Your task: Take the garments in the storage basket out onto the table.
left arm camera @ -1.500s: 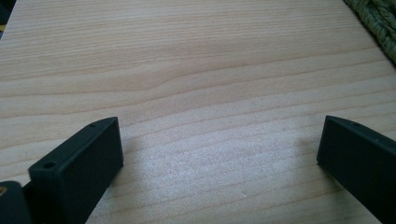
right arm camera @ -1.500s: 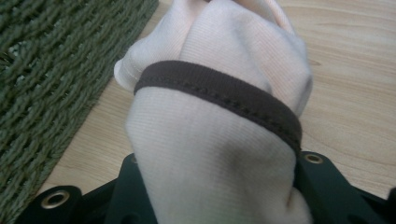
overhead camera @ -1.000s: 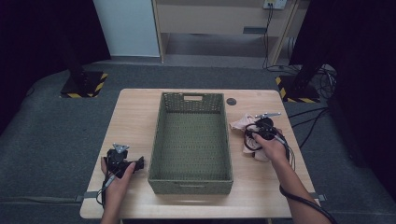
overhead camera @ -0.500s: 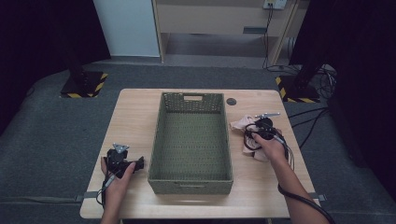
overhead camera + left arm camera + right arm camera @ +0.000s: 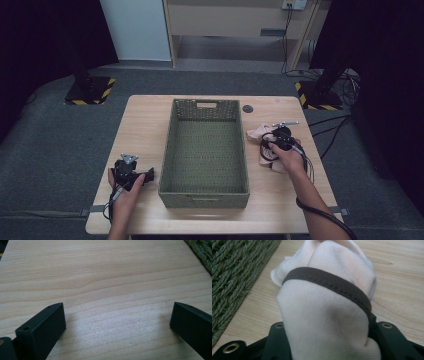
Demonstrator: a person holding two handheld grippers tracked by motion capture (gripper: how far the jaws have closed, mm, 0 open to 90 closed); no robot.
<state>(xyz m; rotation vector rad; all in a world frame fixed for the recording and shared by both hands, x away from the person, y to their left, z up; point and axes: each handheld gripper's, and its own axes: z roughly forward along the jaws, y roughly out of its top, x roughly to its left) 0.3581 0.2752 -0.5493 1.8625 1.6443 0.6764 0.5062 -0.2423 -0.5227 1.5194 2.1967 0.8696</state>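
Right gripper [image 5: 276,141] clamped on pink cloth [image 5: 324,302] beside basket [image 5: 172,150]; left gripper [image 5: 117,322] wide, idle on surface [image 5: 100,270]. Basket empty, likely cloth goes in next.

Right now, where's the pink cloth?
In the high view the pink cloth lies on the table right of the green basket, bunched between the right tongs; its brown trim shows in the right gripper view.

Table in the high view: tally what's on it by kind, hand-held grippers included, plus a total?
Basket: 1, green woven
Cloth: 1, pale pink, clamped in the right hand-held gripper
Hand-held gripper: 2; the left hand-held gripper is open over bare wood
Small dark round thing: 1, too small to identify
Total: 5
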